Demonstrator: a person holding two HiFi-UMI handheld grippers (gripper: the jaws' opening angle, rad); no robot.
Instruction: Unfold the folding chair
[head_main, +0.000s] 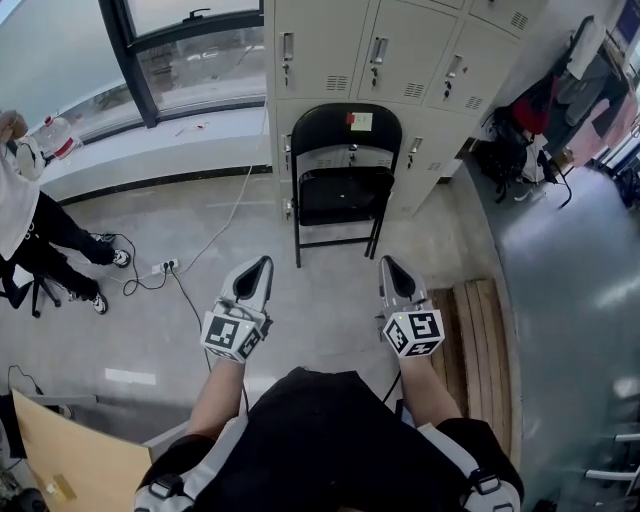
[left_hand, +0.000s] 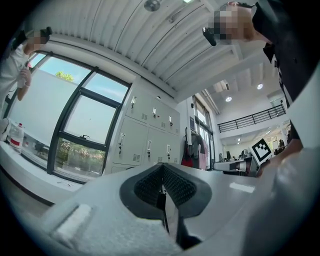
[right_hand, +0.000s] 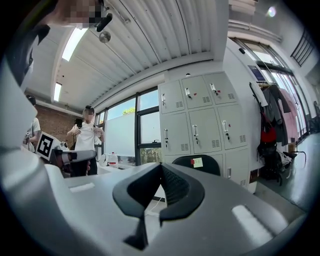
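The black folding chair (head_main: 345, 180) stands on its legs in front of the grey lockers, with a small sticker on its curved backrest. Its seat shows as a dark panel below the backrest. My left gripper (head_main: 264, 262) and right gripper (head_main: 386, 262) are side by side a short way in front of the chair, both pointing at it, both shut and empty. Neither touches the chair. In the right gripper view the chair's backrest (right_hand: 196, 164) shows just past the shut right gripper (right_hand: 161, 167). The left gripper view shows the shut left gripper (left_hand: 162, 167) against lockers and a window; the chair is hidden there.
Grey lockers (head_main: 400, 60) stand right behind the chair. A white cable and power strip (head_main: 165, 267) lie on the floor at left, near a seated person (head_main: 40, 235). Wooden planks (head_main: 480, 340) lie at right, bags and clothes (head_main: 520, 130) at far right, cardboard (head_main: 70, 455) at lower left.
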